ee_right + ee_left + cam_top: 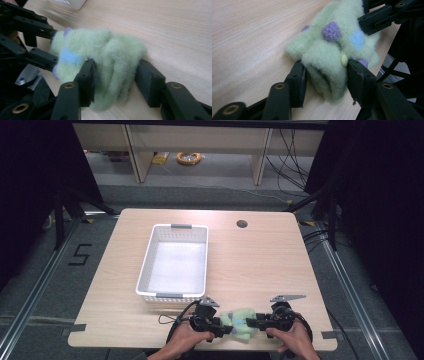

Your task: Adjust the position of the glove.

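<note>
Green fleece cloth [239, 322] sat bunched at the frame's lower centre, near the bench [260, 265] edge. Left gripper [224, 330] and right gripper [251, 323] each had jaws pinched on opposite ends, seemingly to lift it toward the white basket [145, 275].

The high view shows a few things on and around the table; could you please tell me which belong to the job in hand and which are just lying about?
In the job:
- green fuzzy cloth, gripped from both ends
- left gripper
- right gripper
- white basket, probably its destination

Lying about:
- yellow cable coil on the floor
- cables beyond the table

fuzzy green fleece cloth [329, 55]
</note>
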{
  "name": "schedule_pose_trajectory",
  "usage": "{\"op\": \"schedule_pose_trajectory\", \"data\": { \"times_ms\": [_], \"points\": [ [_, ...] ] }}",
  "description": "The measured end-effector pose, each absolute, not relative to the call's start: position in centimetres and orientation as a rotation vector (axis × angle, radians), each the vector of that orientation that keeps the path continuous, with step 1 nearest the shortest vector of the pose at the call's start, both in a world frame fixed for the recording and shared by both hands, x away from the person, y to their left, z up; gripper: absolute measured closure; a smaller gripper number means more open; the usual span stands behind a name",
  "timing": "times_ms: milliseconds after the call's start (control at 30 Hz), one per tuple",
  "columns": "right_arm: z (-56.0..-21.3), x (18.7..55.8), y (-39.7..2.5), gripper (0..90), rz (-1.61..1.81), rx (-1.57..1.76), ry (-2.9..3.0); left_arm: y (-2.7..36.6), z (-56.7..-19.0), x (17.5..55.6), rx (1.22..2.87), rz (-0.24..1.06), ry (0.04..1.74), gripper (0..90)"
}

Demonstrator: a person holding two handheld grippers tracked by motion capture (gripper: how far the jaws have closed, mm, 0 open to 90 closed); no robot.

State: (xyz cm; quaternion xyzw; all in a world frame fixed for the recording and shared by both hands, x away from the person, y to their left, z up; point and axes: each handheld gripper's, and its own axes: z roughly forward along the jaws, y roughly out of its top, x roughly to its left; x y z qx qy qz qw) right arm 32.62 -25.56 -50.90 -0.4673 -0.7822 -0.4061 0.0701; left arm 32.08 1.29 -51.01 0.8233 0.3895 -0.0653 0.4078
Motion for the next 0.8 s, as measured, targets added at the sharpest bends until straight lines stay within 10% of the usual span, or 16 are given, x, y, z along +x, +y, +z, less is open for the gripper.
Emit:
{"op": "schedule_pose_trajectory", "data": {
  "times_ms": [800],
  "points": [
    [-50.3, 31.9, -25.5, 76.0, -1.357, -1.272, -2.307, 2.5, -50.3, 31.9, 2.050, -0.188, 0.907, 71.7]
  ]
}}
